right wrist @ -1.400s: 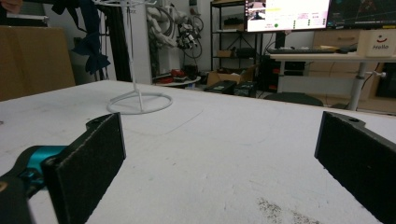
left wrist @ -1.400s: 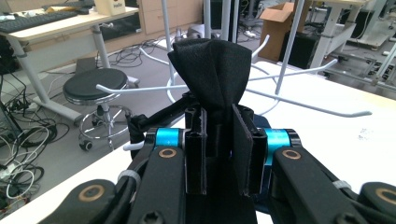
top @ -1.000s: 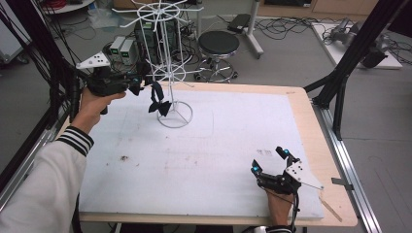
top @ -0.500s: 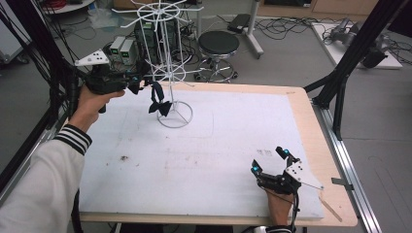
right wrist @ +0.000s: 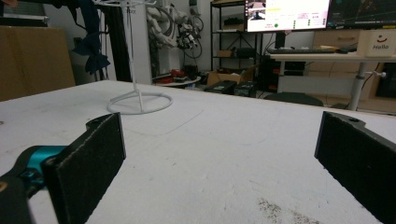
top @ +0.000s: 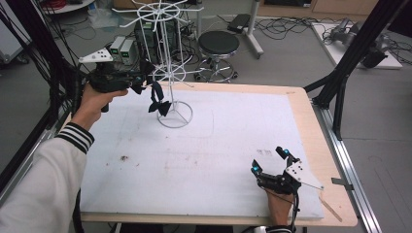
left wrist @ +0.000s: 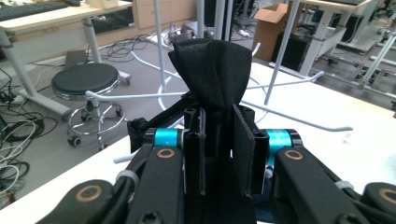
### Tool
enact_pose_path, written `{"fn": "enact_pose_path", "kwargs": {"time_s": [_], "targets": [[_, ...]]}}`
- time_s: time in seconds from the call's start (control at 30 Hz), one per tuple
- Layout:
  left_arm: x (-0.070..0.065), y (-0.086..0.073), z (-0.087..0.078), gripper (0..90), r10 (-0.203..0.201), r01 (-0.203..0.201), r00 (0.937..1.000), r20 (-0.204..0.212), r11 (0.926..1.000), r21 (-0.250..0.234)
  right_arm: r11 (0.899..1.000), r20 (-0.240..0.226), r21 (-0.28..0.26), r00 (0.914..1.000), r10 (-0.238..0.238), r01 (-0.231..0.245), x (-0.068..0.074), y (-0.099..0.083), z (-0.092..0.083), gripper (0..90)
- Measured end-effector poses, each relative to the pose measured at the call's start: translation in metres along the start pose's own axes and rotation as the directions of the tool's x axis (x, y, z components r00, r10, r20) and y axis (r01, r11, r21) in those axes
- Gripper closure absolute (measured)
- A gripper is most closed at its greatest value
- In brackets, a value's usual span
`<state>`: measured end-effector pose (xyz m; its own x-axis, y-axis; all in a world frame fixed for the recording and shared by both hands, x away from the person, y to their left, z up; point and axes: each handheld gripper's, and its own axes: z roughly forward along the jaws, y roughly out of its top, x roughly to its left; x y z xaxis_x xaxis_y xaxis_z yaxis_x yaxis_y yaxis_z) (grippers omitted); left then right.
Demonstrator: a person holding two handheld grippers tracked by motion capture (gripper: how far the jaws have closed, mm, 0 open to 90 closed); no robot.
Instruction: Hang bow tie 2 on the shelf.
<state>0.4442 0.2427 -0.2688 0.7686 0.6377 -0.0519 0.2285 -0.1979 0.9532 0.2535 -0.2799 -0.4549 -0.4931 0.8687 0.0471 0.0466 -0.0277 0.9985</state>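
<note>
A white wire rack (top: 167,73) with hook arms stands on a ring base at the table's far left. My left gripper (top: 142,81) is held in the air just left of the rack, shut on a black cloth bow (top: 158,99) that hangs beside the rack's pole. In the left gripper view the folded black cloth (left wrist: 212,70) sticks up from between the jaws of the left gripper (left wrist: 219,121), with white hook arms right behind it. My right gripper (top: 268,159) rests on the white mat at the front right, open and empty. The right gripper (right wrist: 224,144) faces the rack (right wrist: 135,98).
A white mat (top: 218,145) covers the wooden table (top: 311,126), with a small dark smudge (top: 124,158) at the left. A black stool (top: 218,43) stands on the floor behind the table. Black frame posts (top: 340,82) rise at the right edge.
The left gripper and its black bow have shifted only very slightly beside the rack. The right gripper has stayed where it was.
</note>
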Motion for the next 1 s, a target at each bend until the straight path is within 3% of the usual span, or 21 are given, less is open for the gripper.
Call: {"fn": "enact_pose_path", "kwargs": {"time_s": [0.17,0.3,0.37,0.57,0.7,0.8,0.9,1.0], "targets": [[0.000,0.001,0.000,65.5,-0.018,0.018,0.9998,0.003,0.9998,-0.009,1.000,0.000,0.000,1.0000,-0.002,0.002,0.000,0.000,0.000,1.0],[0.000,0.001,-0.001,44.3,-0.036,0.036,0.9993,-0.013,0.9993,-0.002,1.000,0.000,-0.001,1.0000,-0.002,0.002,0.000,0.000,0.000,1.0],[-0.001,0.002,-0.003,32.4,-0.035,0.035,0.9994,-0.002,0.9993,-0.014,1.000,0.000,0.000,1.0000,-0.001,0.001,0.000,0.000,0.000,1.0],[-0.007,0.005,-0.015,16.6,-0.003,0.005,0.9996,0.027,0.9966,-0.082,1.000,0.000,0.001,1.0000,-0.003,0.003,0.000,0.000,0.000,1.0],[-0.011,0.005,-0.026,12.9,0.020,-0.015,0.9990,0.040,0.9915,-0.129,1.000,-0.002,0.000,1.0000,-0.004,0.004,-0.001,0.000,0.000,1.0],[-0.018,0.001,-0.033,12.7,0.064,-0.060,0.9978,0.020,0.9872,-0.147,1.000,-0.003,0.003,1.0000,0.000,0.000,0.000,0.000,0.000,1.0],[-0.023,-0.003,-0.038,12.7,0.077,-0.073,0.9969,0.015,0.9847,-0.158,1.000,-0.002,0.002,1.0000,-0.002,0.002,0.000,0.000,0.000,1.0],[-0.037,-0.017,-0.047,12.7,0.110,-0.108,0.9940,0.000,0.9784,-0.176,1.000,-0.003,0.003,1.0000,0.001,-0.001,0.000,0.000,0.000,1.0]]}}
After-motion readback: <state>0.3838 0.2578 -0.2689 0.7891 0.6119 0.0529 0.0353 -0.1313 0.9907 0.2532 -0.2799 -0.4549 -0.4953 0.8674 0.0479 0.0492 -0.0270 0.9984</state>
